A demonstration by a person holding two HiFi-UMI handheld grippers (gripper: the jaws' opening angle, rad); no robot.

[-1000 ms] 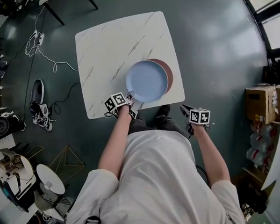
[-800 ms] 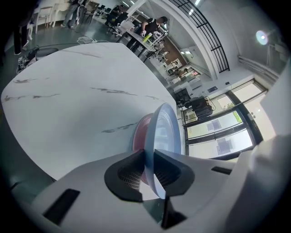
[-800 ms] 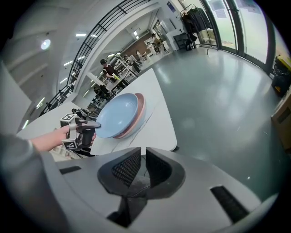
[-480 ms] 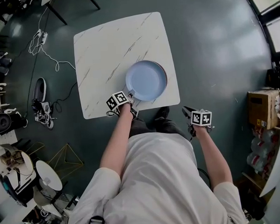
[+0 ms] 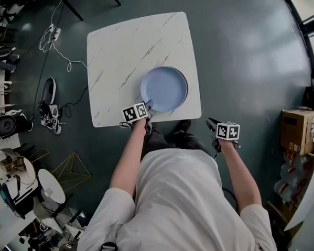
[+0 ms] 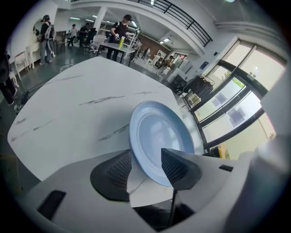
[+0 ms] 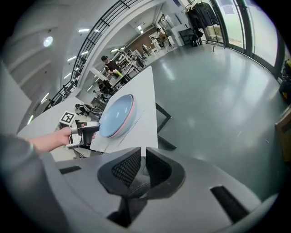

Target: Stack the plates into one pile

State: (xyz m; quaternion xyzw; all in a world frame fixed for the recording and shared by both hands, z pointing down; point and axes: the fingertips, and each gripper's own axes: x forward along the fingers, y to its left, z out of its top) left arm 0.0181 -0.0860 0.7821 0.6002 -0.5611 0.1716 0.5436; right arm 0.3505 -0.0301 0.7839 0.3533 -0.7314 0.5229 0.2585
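A light blue plate (image 5: 164, 89) lies on top of a brown-pink plate (image 5: 186, 87), of which only a thin rim shows at the right. Both sit near the front edge of the white marble table (image 5: 121, 50). My left gripper (image 5: 147, 106) is at the blue plate's near-left rim. Its jaws have just been opening and now stand open, with the plate (image 6: 159, 136) rim between them in the left gripper (image 6: 146, 154) view, pads apart from it. My right gripper (image 5: 212, 126) hangs off the table over the floor, shut and empty (image 7: 143, 164). From there the stacked plates (image 7: 114, 116) show at left.
The table's front edge (image 5: 146, 120) lies just behind my left gripper. Dark green floor (image 5: 248, 65) surrounds the table. Cables and shoes (image 5: 48, 96) lie at the left, cardboard boxes (image 5: 296, 131) at the right. People stand far off (image 6: 120, 29).
The blue plate slid right until it covered the brown plate, whose crescent no longer shows. My left gripper's jaws have opened off the rim. The right gripper drifted slightly.
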